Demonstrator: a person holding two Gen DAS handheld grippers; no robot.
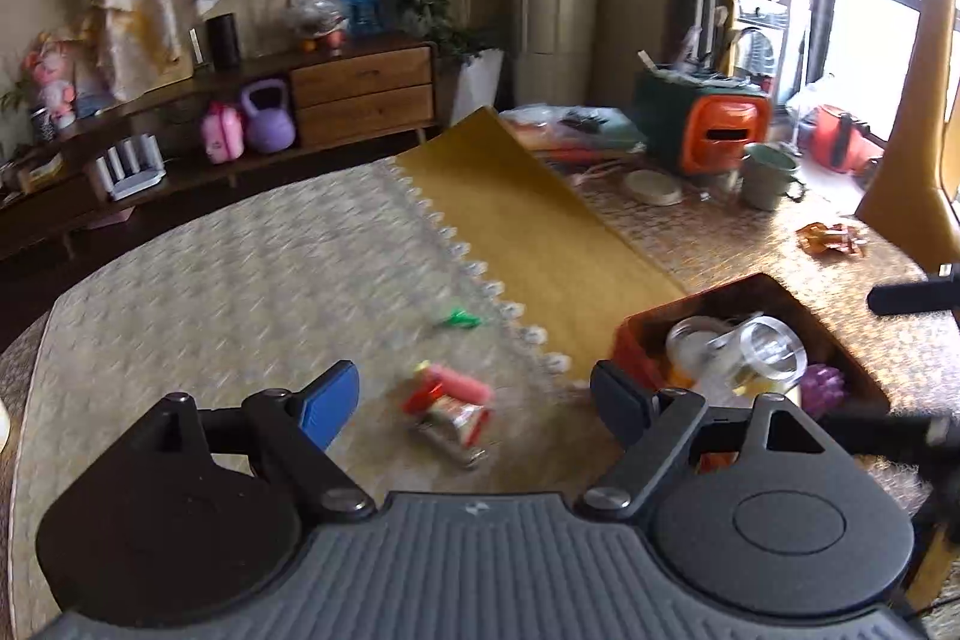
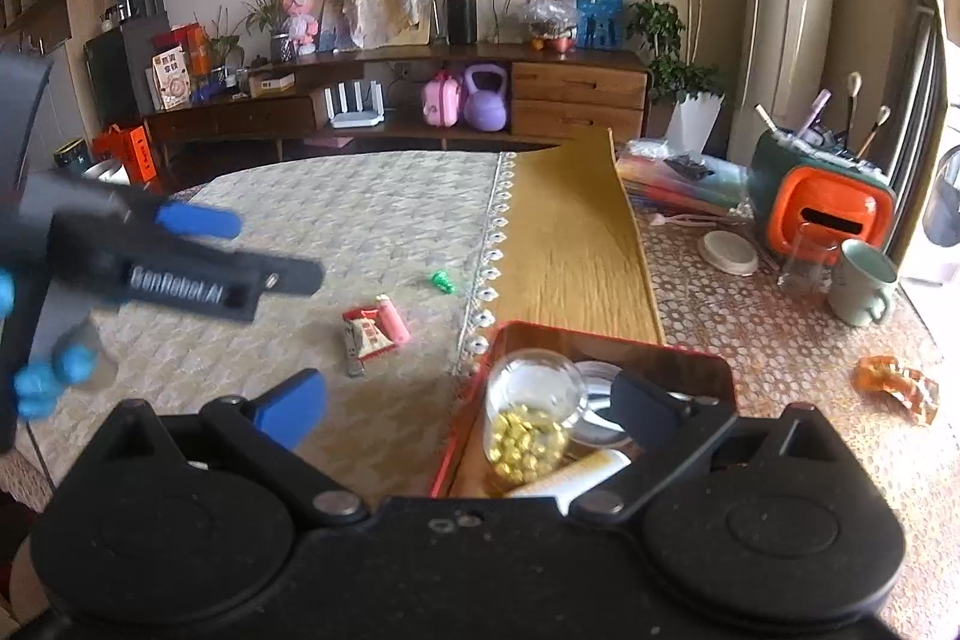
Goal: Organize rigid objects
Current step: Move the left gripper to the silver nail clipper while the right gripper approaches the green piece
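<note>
A red tray [image 2: 600, 334] sits on the table and holds a glass jar of gold pieces [image 2: 528, 418], a clear jar [image 1: 768, 346] and a white tube [image 2: 576, 472]. Above the tray's near-left corner hangs my right gripper [image 2: 468, 403], open, touching nothing. Left of the tray, a red packet [image 2: 369, 334], a pink lighter [image 2: 393, 319] and a metal nail clipper [image 2: 354, 358] lie together on the pale cloth. A small green piece [image 2: 441, 280] lies farther back. My left gripper [image 1: 474, 400] is open and empty over that cluster [image 1: 450, 406]; the right wrist view shows it at the left [image 2: 258, 250].
A yellow wooden board [image 2: 570, 244] runs back from the tray. To the right stand an orange-and-green container [image 2: 822, 214], a green mug [image 2: 861, 292], a white lid [image 2: 729, 253] and an orange wrapper [image 2: 897, 388]. A low cabinet [image 2: 576, 94] stands beyond the table's far edge.
</note>
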